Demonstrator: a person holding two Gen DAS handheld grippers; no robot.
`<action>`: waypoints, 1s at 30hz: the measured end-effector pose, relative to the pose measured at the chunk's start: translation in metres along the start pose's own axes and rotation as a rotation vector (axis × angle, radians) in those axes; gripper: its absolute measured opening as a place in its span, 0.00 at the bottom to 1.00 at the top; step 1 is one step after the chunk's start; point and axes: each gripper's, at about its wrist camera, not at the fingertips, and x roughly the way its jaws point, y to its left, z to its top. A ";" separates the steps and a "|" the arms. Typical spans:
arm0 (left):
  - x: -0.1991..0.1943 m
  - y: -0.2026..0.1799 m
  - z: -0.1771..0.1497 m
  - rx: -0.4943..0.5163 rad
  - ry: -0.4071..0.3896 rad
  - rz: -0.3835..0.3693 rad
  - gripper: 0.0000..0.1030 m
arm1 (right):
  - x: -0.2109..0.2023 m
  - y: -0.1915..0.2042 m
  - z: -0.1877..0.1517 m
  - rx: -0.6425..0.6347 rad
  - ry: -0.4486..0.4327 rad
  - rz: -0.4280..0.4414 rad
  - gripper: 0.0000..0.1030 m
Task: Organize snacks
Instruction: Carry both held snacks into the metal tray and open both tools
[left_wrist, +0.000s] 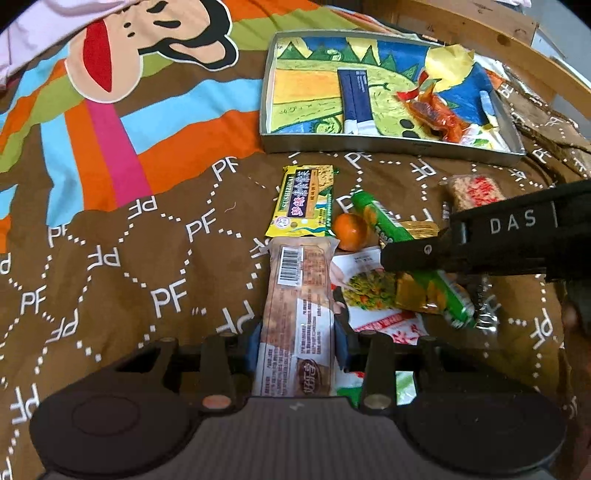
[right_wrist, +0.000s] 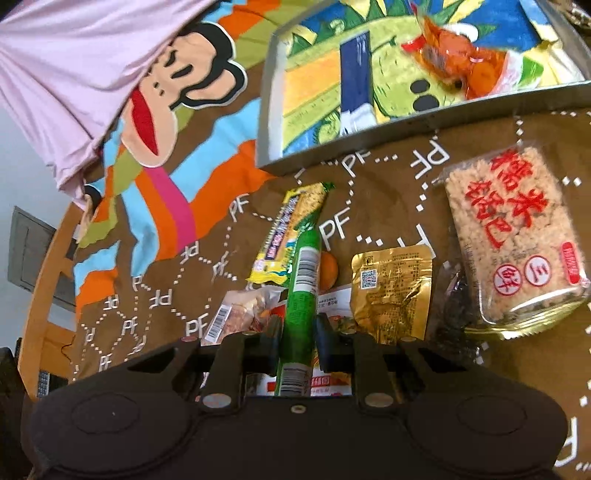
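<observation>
- left gripper (left_wrist: 298, 341) fingers clamp the brown bar (left_wrist: 295, 314); right gripper (right_wrist: 297, 338) grips the green stick (right_wrist: 301, 291)
- both sit low over the bed pile
- we lift straight, then clear the tray (left_wrist: 391, 144) rim

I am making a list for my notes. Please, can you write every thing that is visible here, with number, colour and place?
tray: 1, grey, far side of bedspread
navy packet: 1, in tray
orange-red packet: 1, in tray
yellow wrapper: 1, tray's far corner
yellow bar: 1, before tray
orange fruit: 1, beside yellow bar
gold pouch: 1, centre
rice cake pack: 1, beige, right
white noodle packet: 1, under pile
brown bar: 1, in left gripper
green stick: 1, in right gripper
</observation>
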 end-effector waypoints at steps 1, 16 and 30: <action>-0.004 -0.002 -0.001 -0.003 -0.005 -0.002 0.41 | -0.005 0.000 -0.002 0.001 -0.006 0.007 0.19; -0.064 -0.020 0.004 -0.065 -0.205 -0.019 0.41 | -0.083 -0.014 -0.008 0.043 -0.132 0.099 0.19; -0.023 -0.073 0.101 -0.173 -0.266 -0.031 0.41 | -0.087 -0.047 0.072 -0.072 -0.267 0.061 0.19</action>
